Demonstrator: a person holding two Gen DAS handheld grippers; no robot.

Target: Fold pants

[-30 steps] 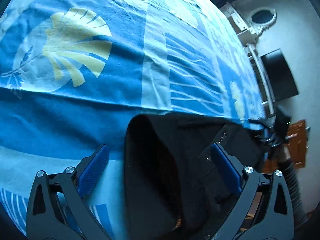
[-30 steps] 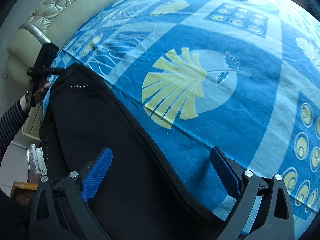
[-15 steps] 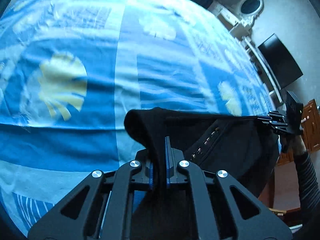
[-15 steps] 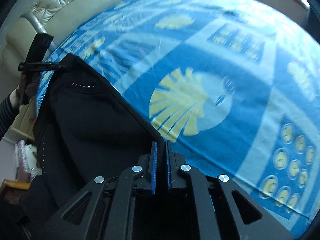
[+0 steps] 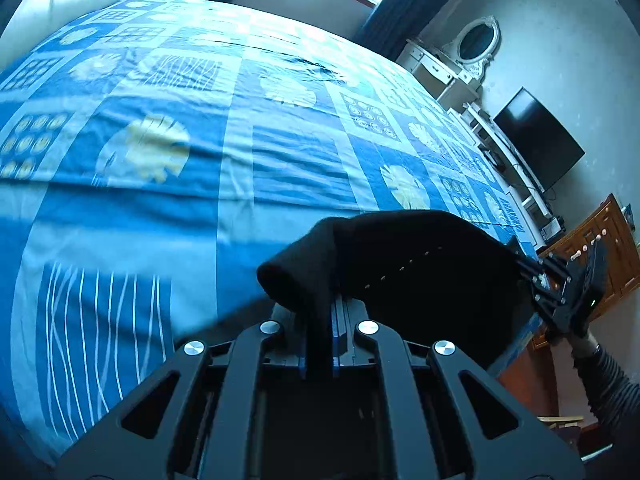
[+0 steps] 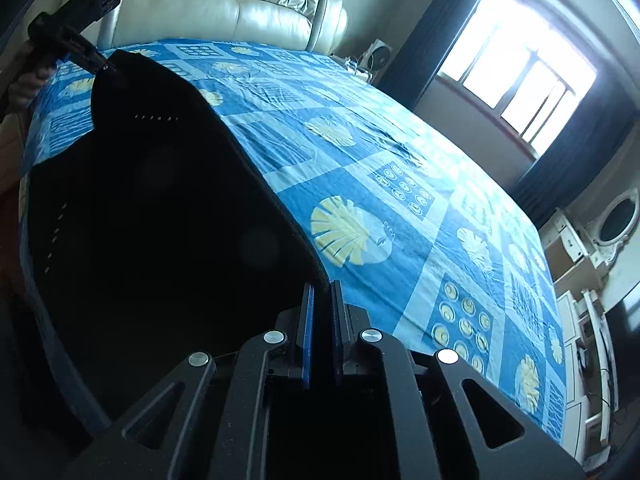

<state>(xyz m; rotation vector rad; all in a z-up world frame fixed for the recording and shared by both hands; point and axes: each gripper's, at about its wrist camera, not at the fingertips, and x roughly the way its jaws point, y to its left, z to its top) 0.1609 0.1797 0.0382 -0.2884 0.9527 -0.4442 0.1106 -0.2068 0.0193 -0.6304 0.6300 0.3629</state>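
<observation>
Black pants [image 5: 420, 272] with small metal studs hang stretched between my two grippers above the bed. My left gripper [image 5: 320, 320] is shut on one corner of the pants; the cloth bunches over its blue pads. In the right wrist view the pants [image 6: 152, 208] fill the left half, and my right gripper [image 6: 322, 292] is shut on their near edge. The right gripper also shows far right in the left wrist view [image 5: 560, 292]. The left gripper shows top left in the right wrist view [image 6: 80, 52], holding the far corner.
The bed has a blue sheet with yellow leaf prints [image 5: 200, 160], also in the right wrist view [image 6: 400, 208]. A cream tufted headboard [image 6: 224, 4] stands behind. A white dresser with an oval mirror [image 5: 476, 44], a dark TV [image 5: 536, 140] and a window [image 6: 520, 64] line the walls.
Both grippers shut on the pants' edges, then lifted them off the sheet. The views now tilt up and show the room.
</observation>
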